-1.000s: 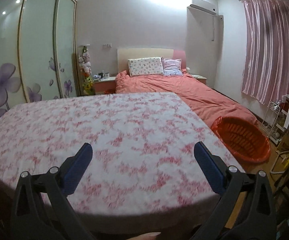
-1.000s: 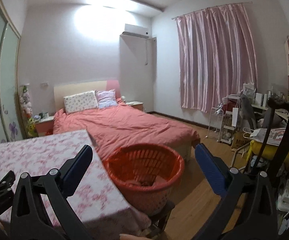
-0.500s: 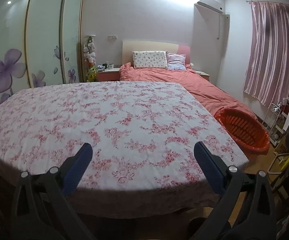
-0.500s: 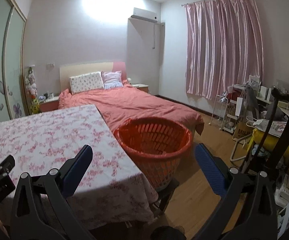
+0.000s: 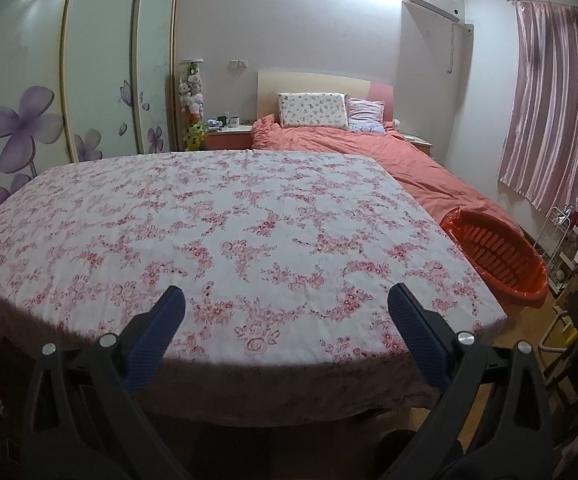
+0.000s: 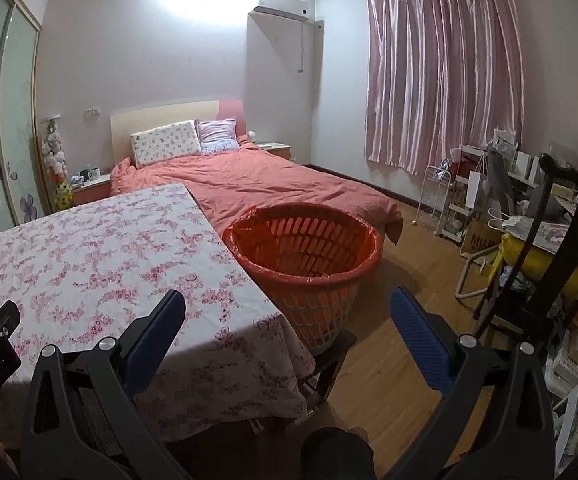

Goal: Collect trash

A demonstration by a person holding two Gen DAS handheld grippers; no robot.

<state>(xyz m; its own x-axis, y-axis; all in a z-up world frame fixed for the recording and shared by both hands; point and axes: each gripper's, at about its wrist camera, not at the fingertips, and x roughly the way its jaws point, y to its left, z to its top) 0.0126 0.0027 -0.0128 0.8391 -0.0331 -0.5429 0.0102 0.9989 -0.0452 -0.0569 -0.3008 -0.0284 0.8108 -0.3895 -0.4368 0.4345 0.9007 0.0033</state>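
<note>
An orange slatted basket (image 6: 305,256) lined with an orange bag stands on a low stand at the table's right side; it also shows in the left wrist view (image 5: 497,256). Something small lies inside at its bottom, too dim to name. My left gripper (image 5: 287,306) is open and empty, held at the near edge of the floral-cloth table (image 5: 225,232). My right gripper (image 6: 287,308) is open and empty, in front of the basket and the table's near right corner. No trash shows on the tablecloth.
A bed with a coral duvet (image 6: 273,180) lies behind the table. A wardrobe with purple flowers (image 5: 21,128) is on the left. A pink curtain (image 6: 441,76), a white rack (image 6: 437,200) and a dark chair with clutter (image 6: 549,248) stand on the right, with wood floor (image 6: 405,280) between.
Both grippers have drawn back and risen from the table; more of the tablecloth and its near edge shows, and the basket looks farther off. Both stay open.
</note>
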